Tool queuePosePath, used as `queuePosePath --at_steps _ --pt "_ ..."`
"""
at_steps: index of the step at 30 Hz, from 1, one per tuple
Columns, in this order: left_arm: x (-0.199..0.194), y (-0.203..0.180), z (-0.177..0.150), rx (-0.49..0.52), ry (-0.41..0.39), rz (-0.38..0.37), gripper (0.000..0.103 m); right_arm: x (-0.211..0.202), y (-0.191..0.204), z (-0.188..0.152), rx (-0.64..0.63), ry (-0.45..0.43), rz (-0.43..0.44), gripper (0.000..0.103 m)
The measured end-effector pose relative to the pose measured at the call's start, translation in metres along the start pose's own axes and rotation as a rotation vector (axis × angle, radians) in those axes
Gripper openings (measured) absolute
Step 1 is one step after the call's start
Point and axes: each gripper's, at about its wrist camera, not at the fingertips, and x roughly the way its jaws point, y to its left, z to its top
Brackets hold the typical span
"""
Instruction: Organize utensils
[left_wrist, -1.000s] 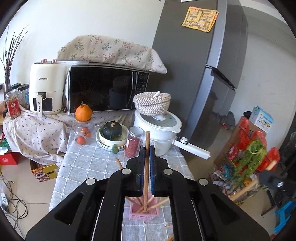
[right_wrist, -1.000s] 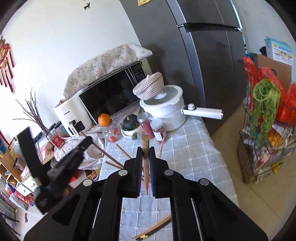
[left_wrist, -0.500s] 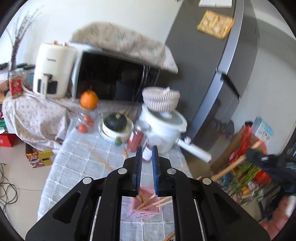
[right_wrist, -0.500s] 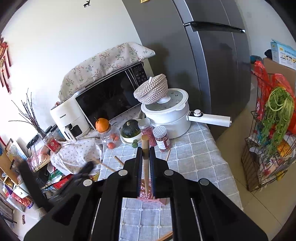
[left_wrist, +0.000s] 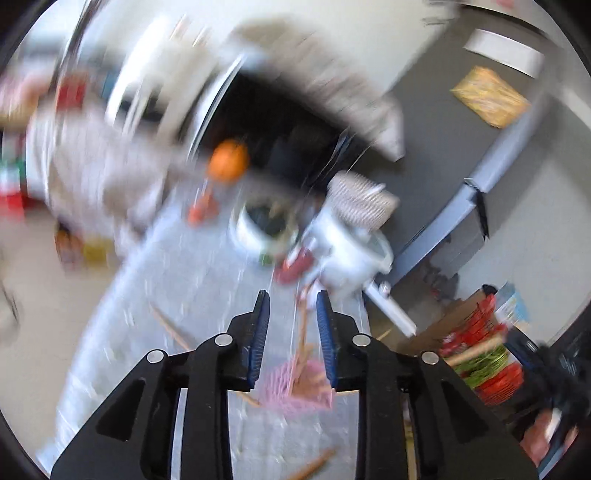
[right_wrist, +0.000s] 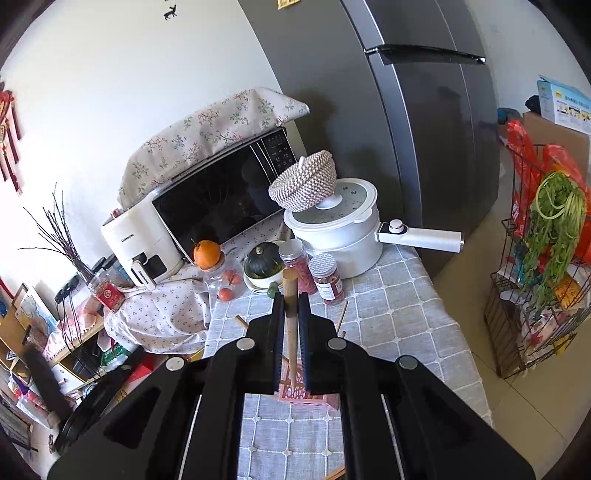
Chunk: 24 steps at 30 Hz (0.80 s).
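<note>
In the blurred left wrist view my left gripper (left_wrist: 291, 306) is empty and its jaws are opening. Beyond them a pink slotted holder (left_wrist: 295, 387) stands on the checked tablecloth with several chopsticks (left_wrist: 303, 332) leaning in it. One loose chopstick (left_wrist: 170, 328) lies to the left. My right gripper (right_wrist: 291, 299) is shut on a wooden chopstick (right_wrist: 290, 314) that stands nearly upright, its lower tip just above the pink holder (right_wrist: 306, 397). Two more loose chopsticks (right_wrist: 341, 315) lie on the cloth beyond.
Behind the holder stand two red spice jars (right_wrist: 327, 278), a white pot (right_wrist: 332, 229) with a long handle and a woven lid, a squash in a bowl (right_wrist: 262, 254) and an orange on a jar (right_wrist: 207, 253). A wire rack (right_wrist: 546, 236) stands on the floor to the right.
The left gripper let its chopstick go into the pink holder, opened, then rolled and swung away, blurring its view. The right gripper drifted over the holder, still holding its chopstick.
</note>
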Motion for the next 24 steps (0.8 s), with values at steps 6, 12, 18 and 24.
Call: queuePosePath --at_steps 6,12,18,24 --pt "0.106 0.121 -0.022 -0.363 0.339 0.147 0.026 -0.022 -0.01 -0.012 -0.03 0.0 0.018 0.008" --pt "0.167 0.139 -0.031 -0.353 0.345 0.353 0.026 -0.014 -0.032 -0.025 -0.001 0.048 0.031 0.008" --pt "0.204 0.143 -0.01 -0.312 0.294 0.565 0.026 -0.001 -0.053 -0.025 0.013 0.084 0.018 0.008" --pt "0.216 0.135 -0.011 -0.205 0.329 0.617 0.007 0.005 -0.065 -0.024 0.036 0.091 0.014 0.008"
